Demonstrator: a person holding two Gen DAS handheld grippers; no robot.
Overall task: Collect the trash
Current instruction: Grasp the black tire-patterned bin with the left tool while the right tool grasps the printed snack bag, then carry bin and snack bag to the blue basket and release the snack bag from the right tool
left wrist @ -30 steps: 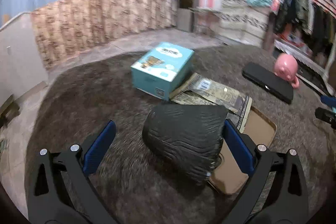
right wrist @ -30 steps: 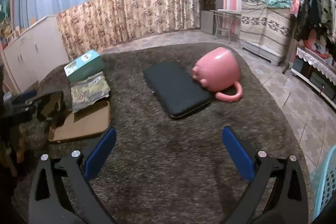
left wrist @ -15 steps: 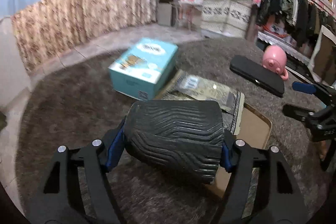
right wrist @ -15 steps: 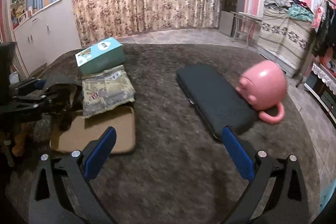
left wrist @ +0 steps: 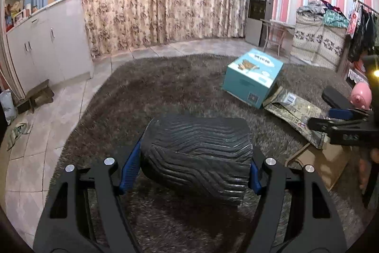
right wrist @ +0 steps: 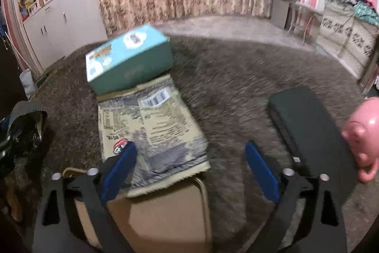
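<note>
Black ribbed bin [left wrist: 196,155] clamped in left tool [left wrist: 189,172], above the carpet [left wrist: 165,91]. Right tool [right wrist: 189,170] spread wide, nothing in it, over printed bag [right wrist: 154,125] and brown paper bag [right wrist: 165,217]; blurry, contact unclear. Teal box [right wrist: 128,58] just beyond.

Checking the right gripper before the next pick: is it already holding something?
No: the right gripper is open over the printed bag and brown bag, its blue fingers wide apart.
</note>
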